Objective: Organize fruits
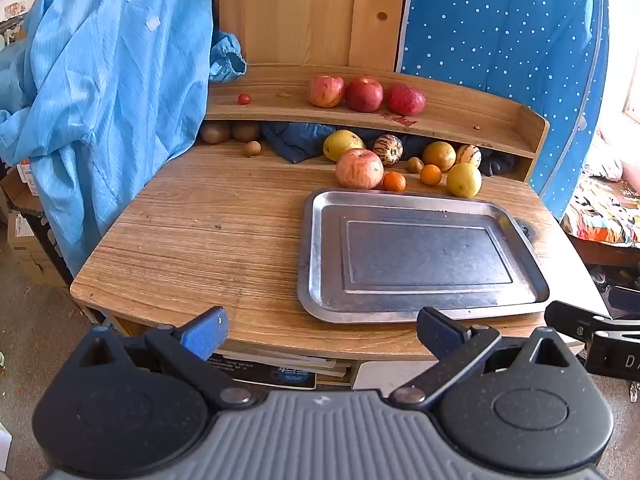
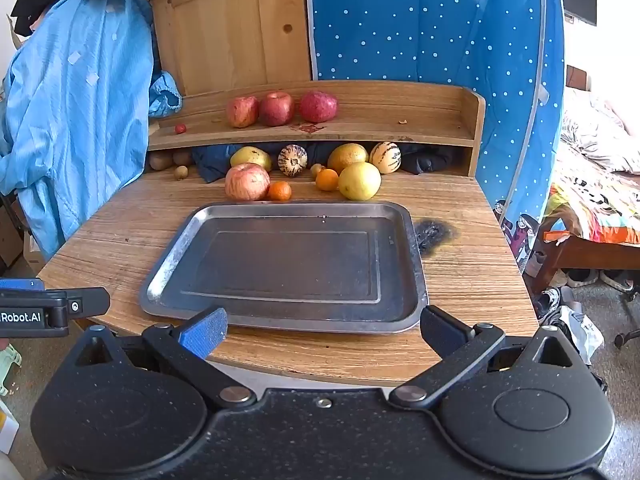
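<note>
Fruits are shown scattered along the back of a wooden table [image 2: 472, 280], beyond a metal tray [image 2: 414, 280] whose floor is bare. Behind the table, a pine cabinet door [image 2: 224, 36] and a blue dotted fabric wardrobe [image 2: 420, 24] are seen; a light blue garment [image 1: 100, 80] is draped at the left. Three red apples [image 2: 276, 109] are lined on a raised shelf [image 2: 400, 100]. Below it, a striped apple [image 2: 247, 181], two small oranges [image 2: 327, 179], a yellow citrus [image 2: 359, 181], a pear [image 2: 251, 157] and two striped melons [image 2: 293, 160] are grouped. A scorch mark [image 2: 434, 235] is seen just beside the tray. The left gripper [image 1: 322, 334] and the right gripper [image 2: 323, 334] are held at the near edge, fingers spread apart, nothing between them.
</note>
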Motion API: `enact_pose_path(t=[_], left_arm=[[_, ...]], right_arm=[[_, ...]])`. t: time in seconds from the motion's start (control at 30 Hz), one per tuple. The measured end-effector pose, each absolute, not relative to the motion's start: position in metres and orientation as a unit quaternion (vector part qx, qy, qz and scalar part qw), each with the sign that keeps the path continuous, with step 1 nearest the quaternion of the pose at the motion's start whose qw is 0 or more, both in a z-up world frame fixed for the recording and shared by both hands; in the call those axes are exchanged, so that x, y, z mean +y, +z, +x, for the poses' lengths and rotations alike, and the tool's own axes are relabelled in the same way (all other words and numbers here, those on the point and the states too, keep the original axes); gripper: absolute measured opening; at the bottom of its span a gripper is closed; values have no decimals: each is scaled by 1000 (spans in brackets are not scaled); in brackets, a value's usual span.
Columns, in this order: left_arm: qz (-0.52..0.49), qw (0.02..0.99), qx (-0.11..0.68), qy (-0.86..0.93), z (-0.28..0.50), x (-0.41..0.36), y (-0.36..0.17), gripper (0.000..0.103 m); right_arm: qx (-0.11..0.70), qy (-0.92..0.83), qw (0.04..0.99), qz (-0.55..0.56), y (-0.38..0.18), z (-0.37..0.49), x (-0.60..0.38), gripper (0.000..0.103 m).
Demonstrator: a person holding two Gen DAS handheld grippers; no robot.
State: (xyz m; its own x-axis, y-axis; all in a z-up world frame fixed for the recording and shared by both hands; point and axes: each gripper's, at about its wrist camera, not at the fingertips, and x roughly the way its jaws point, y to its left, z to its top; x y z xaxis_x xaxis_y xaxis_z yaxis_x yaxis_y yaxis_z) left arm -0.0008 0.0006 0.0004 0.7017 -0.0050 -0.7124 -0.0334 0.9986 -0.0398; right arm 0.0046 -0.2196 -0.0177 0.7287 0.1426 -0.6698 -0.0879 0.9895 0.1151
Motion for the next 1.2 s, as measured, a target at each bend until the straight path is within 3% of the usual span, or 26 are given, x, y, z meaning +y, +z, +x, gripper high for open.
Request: enact_pose_path(t=[1.2], left_arm=[[-33, 917, 398, 9, 5, 8, -10, 102]], right_arm=[[370, 61, 927, 33, -18, 11, -214, 102]])
